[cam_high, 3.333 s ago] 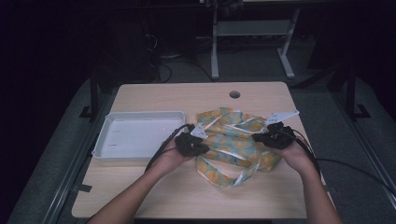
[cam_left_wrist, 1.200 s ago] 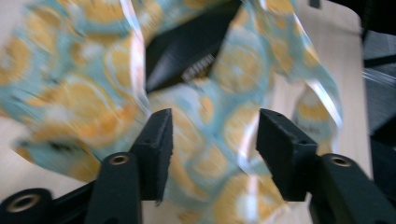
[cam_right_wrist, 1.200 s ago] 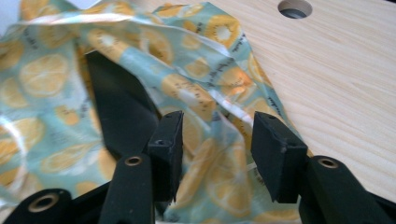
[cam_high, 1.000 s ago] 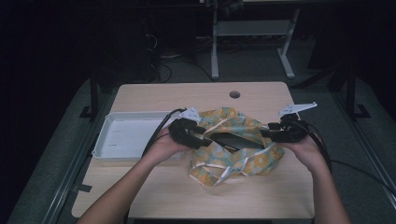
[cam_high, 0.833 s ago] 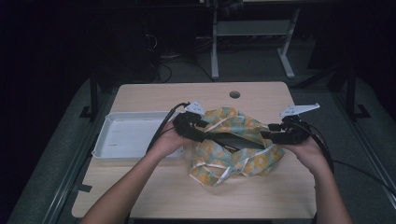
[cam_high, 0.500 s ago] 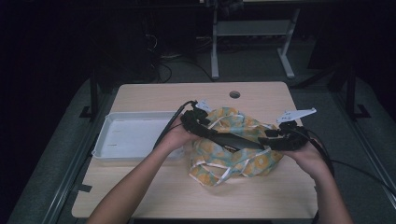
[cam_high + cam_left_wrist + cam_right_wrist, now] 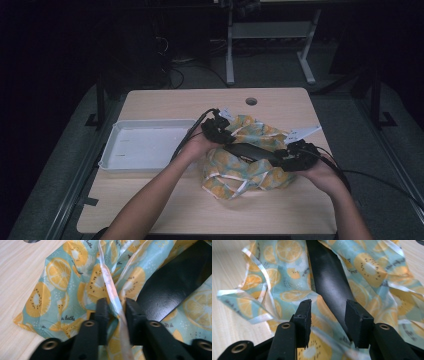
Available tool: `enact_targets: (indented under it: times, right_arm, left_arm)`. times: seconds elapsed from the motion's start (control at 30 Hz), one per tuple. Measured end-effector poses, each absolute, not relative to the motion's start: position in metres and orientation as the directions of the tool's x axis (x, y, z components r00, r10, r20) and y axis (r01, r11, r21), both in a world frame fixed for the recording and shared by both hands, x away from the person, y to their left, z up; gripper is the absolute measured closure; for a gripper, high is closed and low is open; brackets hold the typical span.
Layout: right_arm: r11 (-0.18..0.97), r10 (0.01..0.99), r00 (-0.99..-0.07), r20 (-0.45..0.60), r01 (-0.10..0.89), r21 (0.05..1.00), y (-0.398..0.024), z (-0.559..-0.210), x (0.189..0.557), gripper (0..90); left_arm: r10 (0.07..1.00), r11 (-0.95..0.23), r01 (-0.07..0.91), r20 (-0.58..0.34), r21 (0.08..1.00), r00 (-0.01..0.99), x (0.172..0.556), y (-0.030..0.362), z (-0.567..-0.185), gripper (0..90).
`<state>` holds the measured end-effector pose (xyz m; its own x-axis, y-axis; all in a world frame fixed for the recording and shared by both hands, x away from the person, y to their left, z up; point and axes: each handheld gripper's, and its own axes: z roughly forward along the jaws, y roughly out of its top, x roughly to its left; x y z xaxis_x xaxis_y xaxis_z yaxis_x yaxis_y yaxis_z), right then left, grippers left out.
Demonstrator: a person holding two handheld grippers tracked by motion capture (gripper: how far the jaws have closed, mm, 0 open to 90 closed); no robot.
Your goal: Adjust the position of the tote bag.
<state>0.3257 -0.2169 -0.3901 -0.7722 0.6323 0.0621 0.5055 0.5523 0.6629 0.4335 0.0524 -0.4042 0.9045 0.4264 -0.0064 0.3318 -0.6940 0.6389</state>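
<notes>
Pale wood runs under everything we see: the bench carries a crumpled cloth printed with orange and kiwi slices on light blue, edged with a pale ribbon trim, lying right of centre on the near half. A white tray sits to its left, just beside it.

We judge the step in hand to be taking hold of the cloth at two spots, likely to spread or fold it. Nearest to us, the right hand-held gripper rests on the cloth's right side; in the right gripper view its jaws stand partly open with a fold of cloth and the other gripper's long black jaw between them, and we cannot tell that the pads press on anything. A little farther off, the left hand-held gripper sits at the cloth's far left edge. In the left gripper view its jaws have just been closing, and they now stand narrow with the ribbon trim and a pinch of cloth caught between them.

Next, we would expect the right jaws to close on their fold before either hand lifts; the slippery trim could slide out if the pull comes too early.
</notes>
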Motion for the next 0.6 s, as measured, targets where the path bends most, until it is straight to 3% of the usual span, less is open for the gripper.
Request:
enact_targets:
  times: [0.2, 0.37, 0.6]
  right_arm:
    - [0.573, 0.607, -0.793, 0.062, 0.49, 0.657, -0.204, -0.397, 0.333, 56.9]
    - [0.591, 0.6, -0.798, 0.05, 0.485, 0.644, -0.198, -0.402, 0.336, 60.4]
    - [0.608, 0.588, -0.807, 0.056, 0.487, 0.627, -0.197, -0.408, 0.338, 80.4]
  left_arm:
    - [0.42, -0.697, 0.326, -0.006, 0.638, 0.908, 0.434, 0.052, -0.404, 86.9]
    - [0.423, -0.692, 0.332, -0.013, 0.641, 0.906, 0.435, 0.052, -0.403, 88.5]
    - [0.433, -0.678, 0.343, -0.024, 0.65, 0.901, 0.435, 0.053, -0.401, 88.9]
